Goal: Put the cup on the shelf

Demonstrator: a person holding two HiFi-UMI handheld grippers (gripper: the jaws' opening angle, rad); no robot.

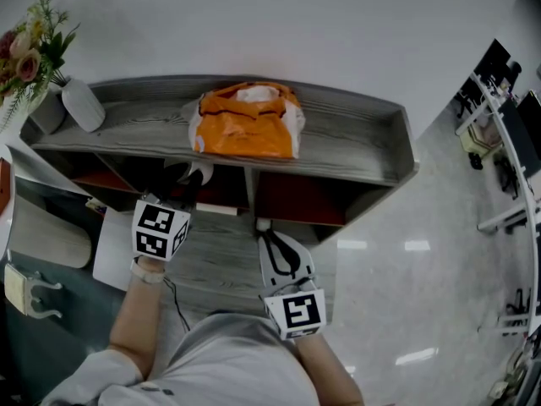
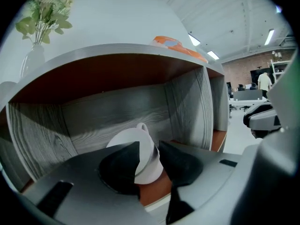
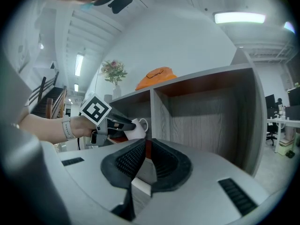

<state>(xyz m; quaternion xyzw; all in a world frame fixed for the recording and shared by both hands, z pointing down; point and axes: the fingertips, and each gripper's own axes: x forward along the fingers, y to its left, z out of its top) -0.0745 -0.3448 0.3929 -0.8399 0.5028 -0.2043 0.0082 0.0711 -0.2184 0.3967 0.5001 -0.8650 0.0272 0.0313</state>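
The white cup [image 2: 143,149] lies tilted in the left compartment of the grey wooden shelf [image 1: 355,134], over its red-brown floor, handle pointing to the back wall. My left gripper [image 2: 149,146] reaches into that compartment with its jaws on either side of the cup and a thin gap at the right pad, so it is open. In the right gripper view the cup [image 3: 134,128] shows at the left gripper's [image 3: 124,124] tips. The right gripper [image 1: 264,227] hovers before the shelf's middle divider, shut and holding nothing.
An orange bag [image 1: 247,121] sits on the shelf's top board. A white vase [image 1: 80,104] with flowers stands at its left end. A white sheet [image 1: 114,244] lies left of the left gripper. Office desks and chairs [image 1: 507,100] are far off at the right.
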